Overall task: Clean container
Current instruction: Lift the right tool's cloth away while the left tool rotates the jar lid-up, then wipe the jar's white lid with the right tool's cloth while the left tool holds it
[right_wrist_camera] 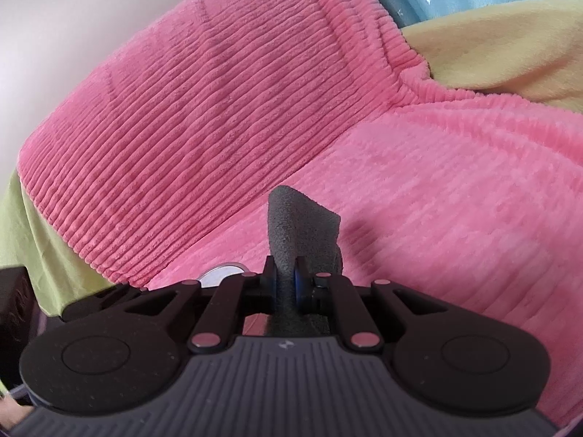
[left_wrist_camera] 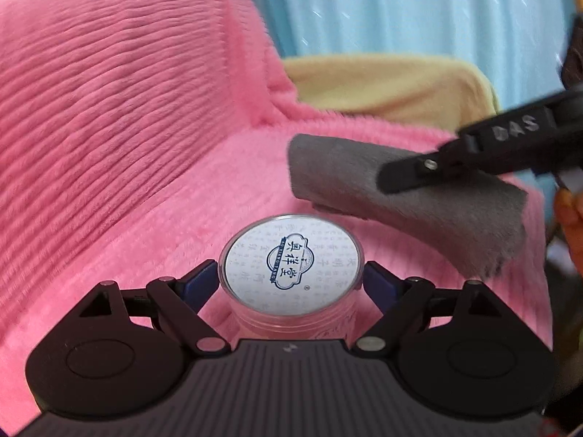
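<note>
Clear glossy plastic container (left_wrist_camera: 291, 313) with smooth printed paper-like lid label, soft matt grey fleecy cloth (left_wrist_camera: 411, 200), ribbed plush pink blanket (left_wrist_camera: 127, 109), smoother yellow fabric (left_wrist_camera: 393, 83) at far right, matt black plastic left gripper (left_wrist_camera: 289, 284) with blue pads.

The jar (left_wrist_camera: 291, 273) filled the gap between the left gripper (left_wrist_camera: 289, 280) fingers at lower centre. The grey cloth (left_wrist_camera: 408, 196) overhung its upper right. A raised pink cushion (left_wrist_camera: 127, 91) blocked the upper left. The flat pink cover (right_wrist_camera: 455, 200) lay open at right.
</note>
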`<state>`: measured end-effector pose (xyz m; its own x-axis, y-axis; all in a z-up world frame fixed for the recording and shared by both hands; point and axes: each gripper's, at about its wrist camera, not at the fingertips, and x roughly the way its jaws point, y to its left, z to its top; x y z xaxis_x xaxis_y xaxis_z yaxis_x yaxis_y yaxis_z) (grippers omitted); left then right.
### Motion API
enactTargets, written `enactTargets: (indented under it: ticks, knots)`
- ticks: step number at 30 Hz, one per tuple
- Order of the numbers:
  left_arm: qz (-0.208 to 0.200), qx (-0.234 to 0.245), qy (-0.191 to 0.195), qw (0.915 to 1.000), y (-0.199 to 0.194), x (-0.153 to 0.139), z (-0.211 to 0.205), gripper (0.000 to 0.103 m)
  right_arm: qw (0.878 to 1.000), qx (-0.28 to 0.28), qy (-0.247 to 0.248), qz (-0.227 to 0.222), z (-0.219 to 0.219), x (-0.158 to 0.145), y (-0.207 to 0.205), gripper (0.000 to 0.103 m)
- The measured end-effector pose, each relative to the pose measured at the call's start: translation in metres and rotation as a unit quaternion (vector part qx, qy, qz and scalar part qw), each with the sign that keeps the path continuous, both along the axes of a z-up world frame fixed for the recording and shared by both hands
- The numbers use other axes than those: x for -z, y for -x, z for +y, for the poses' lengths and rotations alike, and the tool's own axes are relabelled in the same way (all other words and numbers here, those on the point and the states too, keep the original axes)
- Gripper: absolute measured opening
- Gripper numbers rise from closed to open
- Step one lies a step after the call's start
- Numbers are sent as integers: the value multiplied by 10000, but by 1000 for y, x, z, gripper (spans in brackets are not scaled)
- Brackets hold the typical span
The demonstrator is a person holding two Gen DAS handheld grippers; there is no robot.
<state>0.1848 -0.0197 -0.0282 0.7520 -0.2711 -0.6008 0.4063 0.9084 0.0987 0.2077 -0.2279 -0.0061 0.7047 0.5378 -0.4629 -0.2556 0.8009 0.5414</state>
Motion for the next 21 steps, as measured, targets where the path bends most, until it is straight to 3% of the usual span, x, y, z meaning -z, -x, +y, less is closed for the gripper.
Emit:
enactTargets:
  ticks: [4,7,10,13,21]
  knots:
    - [-166,-198,268,9993,-1,7,0,86,9999,15,-29,-141,-4,-2,1,7]
    - [-57,-325,423,9986,9,4,6,86,9997,-56,-112,-223,-3,-4,2,7]
    - [-62,-335,589,9977,29,4,13,86,9981,-358,-362,-344,3,-8,5,7]
    - [-345,-311,622,9970,46,15,15,86,9934,-853,-603,-477,14,-9,10,7]
    - [-608,-247,676,9956,44,22,14,86,9844,-1593,193,-716,55,3,5,7]
